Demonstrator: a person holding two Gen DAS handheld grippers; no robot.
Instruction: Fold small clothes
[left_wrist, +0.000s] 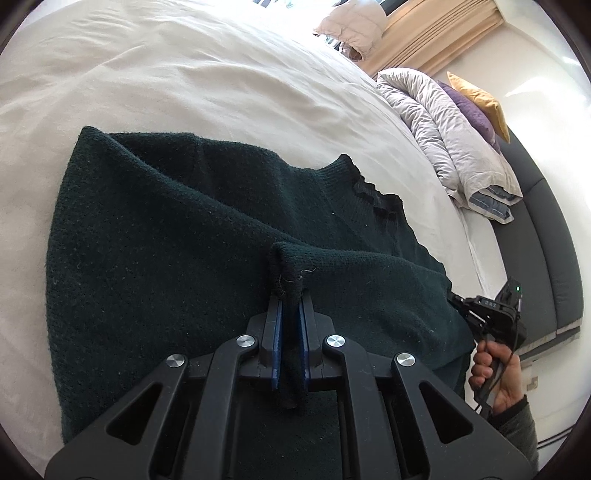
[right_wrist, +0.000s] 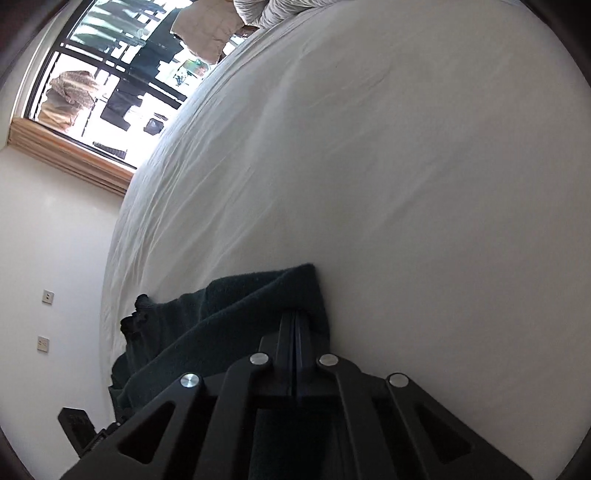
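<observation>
Tons of bare white bedsheet across the upper left; only the rumpled duvet and pillows crowd the upper right.

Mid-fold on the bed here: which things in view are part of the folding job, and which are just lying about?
Part of the job:
- dark green sweater, spread on the white bed sheet
- left gripper, clamped on a fold of it
- right gripper, shut

Lying about:
- rolled grey duvet
- purple pillow
- yellow pillow
- beige quilted item
</observation>
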